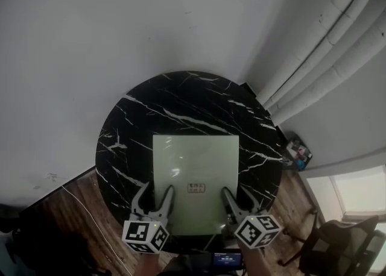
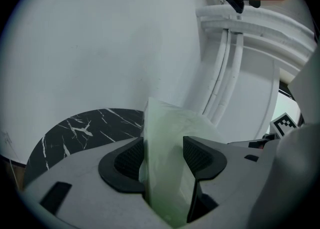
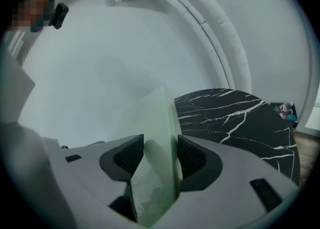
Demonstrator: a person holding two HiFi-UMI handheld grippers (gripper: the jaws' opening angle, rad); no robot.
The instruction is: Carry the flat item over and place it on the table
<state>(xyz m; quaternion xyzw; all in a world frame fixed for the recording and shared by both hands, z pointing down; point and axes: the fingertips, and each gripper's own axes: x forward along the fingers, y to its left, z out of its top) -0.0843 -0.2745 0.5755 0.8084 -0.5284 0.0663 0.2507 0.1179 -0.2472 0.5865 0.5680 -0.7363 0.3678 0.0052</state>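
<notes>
Left claw (image 1: 155, 196) and right claw (image 1: 239, 198) pinch the green sheet (image 1: 194, 166) over the marble worktop (image 1: 181, 97); only the head view shows its label (image 1: 196, 188).

White pipes (image 1: 325, 52), wooden floor (image 1: 75, 208), chair (image 1: 345, 243)

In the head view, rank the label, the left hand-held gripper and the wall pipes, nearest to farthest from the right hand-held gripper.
From the right hand-held gripper:
1. Label, on the sheet, just left.
2. Left hand-held gripper, at the sheet's left edge.
3. Pipes, on the wall beyond the table, upper right.
</notes>
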